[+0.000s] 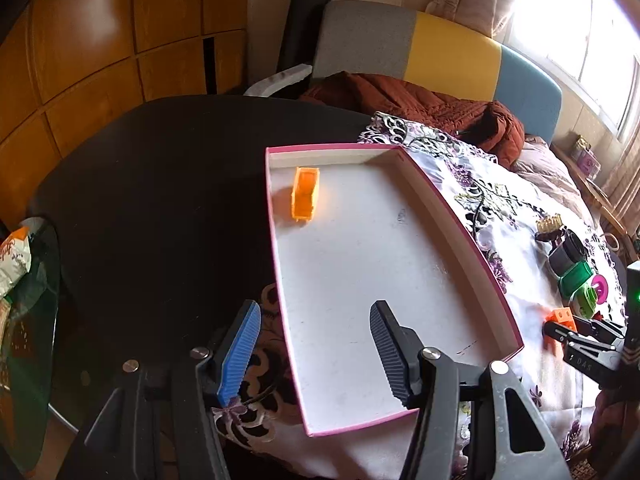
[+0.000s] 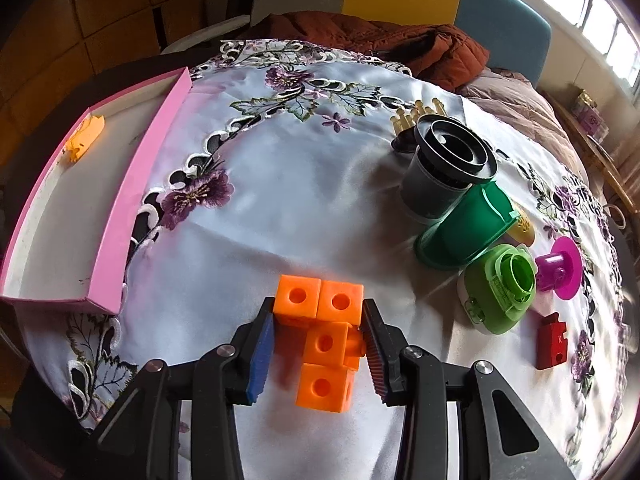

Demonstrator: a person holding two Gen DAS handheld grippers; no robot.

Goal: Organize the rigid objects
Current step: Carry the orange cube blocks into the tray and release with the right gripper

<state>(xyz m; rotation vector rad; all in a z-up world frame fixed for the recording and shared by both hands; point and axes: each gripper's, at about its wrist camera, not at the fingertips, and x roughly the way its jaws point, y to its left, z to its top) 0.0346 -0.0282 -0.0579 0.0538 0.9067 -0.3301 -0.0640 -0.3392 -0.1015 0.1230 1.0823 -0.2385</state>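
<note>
A pink-edged white box lies on the flowered cloth and holds one orange toy piece near its far left corner. My left gripper is open and empty above the box's near left wall. My right gripper has its jaws around an orange block cluster of several linked cubes on the cloth; both pads touch its sides. The box also shows at the left of the right wrist view. The right gripper with the orange cluster shows at the right edge of the left wrist view.
To the right on the cloth lie a black-and-grey cup, a dark green cup, a light green lid piece, a magenta spool, a red puzzle-shaped block and a tan comb-like piece. A dark table extends left.
</note>
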